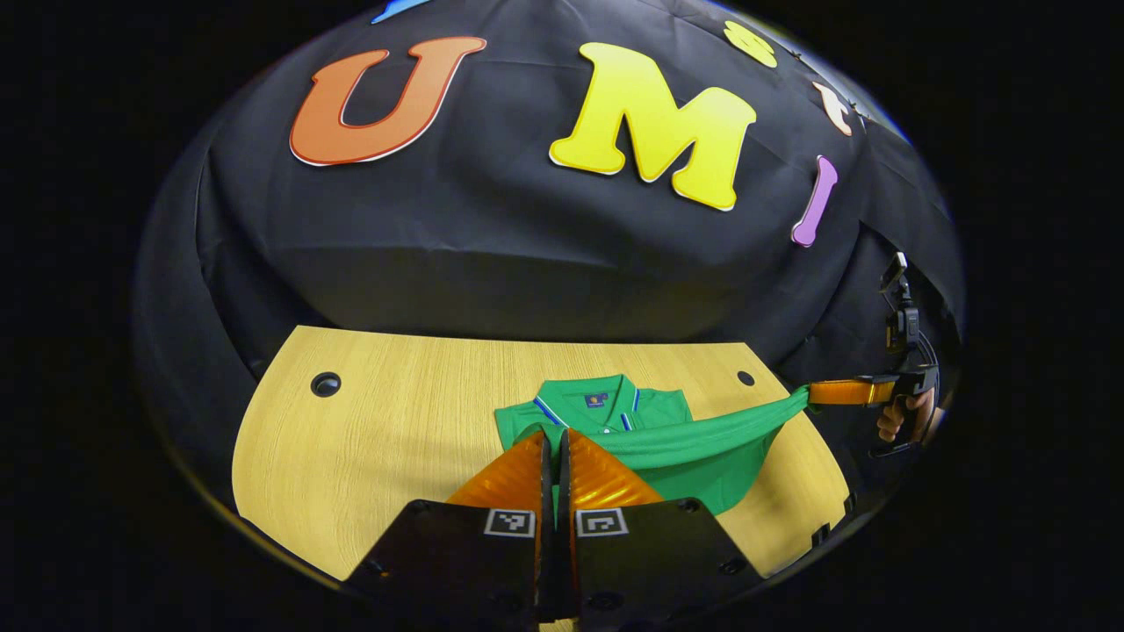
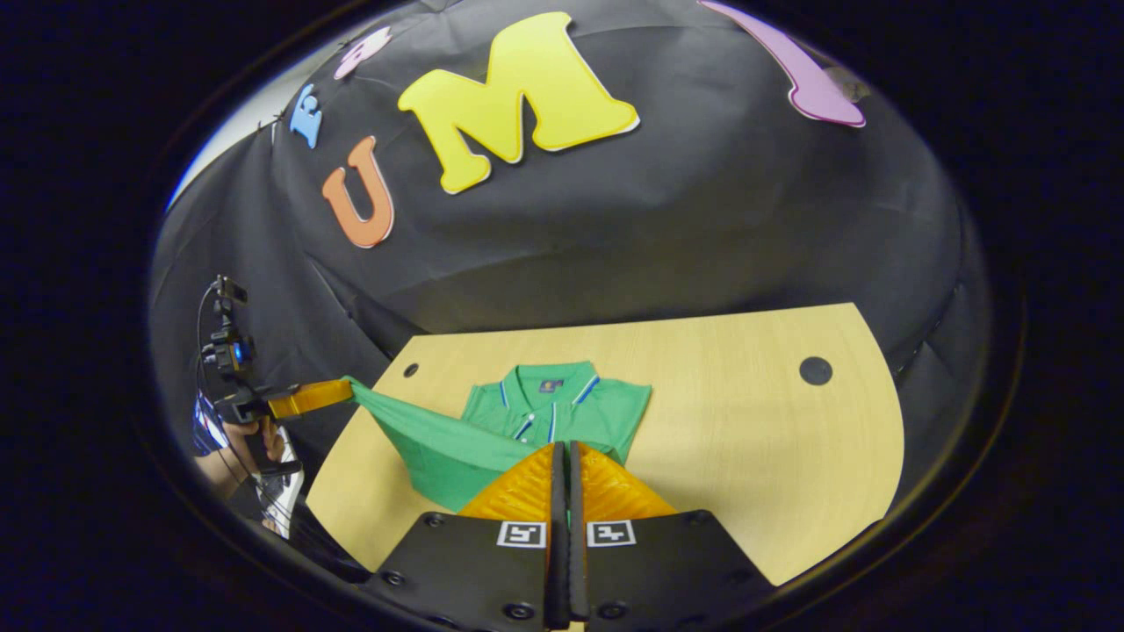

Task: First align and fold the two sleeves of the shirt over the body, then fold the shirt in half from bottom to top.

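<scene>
Shirt (image 1: 667, 439) (green) on table (image 1: 395, 421), hem stretched between both grippers' clamped fingers (image 1: 514, 478).

No readable text, number or brand appears. The green polo shirt (image 1: 632, 421) carries a small dark neck label (image 1: 596, 400), too small to read. Each gripper body bears square black-and-white coded markers (image 1: 510, 523) near its fingers; these are patterns, not letters.

Staged recording booth: black cloth wall (image 1: 492, 246) draped behind a light wood surface (image 1: 395, 439) with round cable holes (image 1: 326, 384).
</scene>
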Available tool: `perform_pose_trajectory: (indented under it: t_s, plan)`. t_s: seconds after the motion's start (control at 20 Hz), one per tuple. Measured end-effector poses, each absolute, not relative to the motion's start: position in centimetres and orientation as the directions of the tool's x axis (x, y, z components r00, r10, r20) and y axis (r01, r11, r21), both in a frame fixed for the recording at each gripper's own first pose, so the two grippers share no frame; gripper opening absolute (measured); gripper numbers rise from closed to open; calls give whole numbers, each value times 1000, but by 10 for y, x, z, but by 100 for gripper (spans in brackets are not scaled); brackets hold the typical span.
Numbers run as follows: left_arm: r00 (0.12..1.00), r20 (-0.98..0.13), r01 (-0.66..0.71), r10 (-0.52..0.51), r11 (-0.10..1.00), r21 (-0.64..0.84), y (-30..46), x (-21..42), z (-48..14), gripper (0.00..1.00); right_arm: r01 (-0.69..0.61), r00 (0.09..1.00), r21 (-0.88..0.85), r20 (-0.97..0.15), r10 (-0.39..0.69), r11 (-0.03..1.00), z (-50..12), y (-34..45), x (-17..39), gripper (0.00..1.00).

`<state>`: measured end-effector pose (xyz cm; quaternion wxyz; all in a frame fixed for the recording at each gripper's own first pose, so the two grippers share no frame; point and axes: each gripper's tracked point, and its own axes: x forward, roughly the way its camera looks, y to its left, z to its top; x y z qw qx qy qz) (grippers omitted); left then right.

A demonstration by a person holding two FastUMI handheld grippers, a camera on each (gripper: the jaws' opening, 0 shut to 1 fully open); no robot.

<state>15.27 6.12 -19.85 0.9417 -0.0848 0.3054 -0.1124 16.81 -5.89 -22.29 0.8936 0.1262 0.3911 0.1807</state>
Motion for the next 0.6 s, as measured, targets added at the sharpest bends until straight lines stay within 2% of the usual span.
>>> perform_pose_trajectory:
  t_s: [0.1,0.15,0.2,0.6]
  plan:
    - [790,-555,166,-260,963,-214,62,166,-202,3,-211,639,381,-643,422,900,-226,-58,184,2]
    - [791,-554,170,-258,963,-207,62,172,-205,3,-203,643,391,-639,424,898,-229,-56,192,0]
    - [795,-552,164,-254,965,-207,63,180,-208,3,-194,648,396,-635,420,898,-233,-55,202,2]
    - [802,-559,98,-211,969,-226,74,239,-251,3,-147,688,411,-611,392,899,-273,-40,271,2]
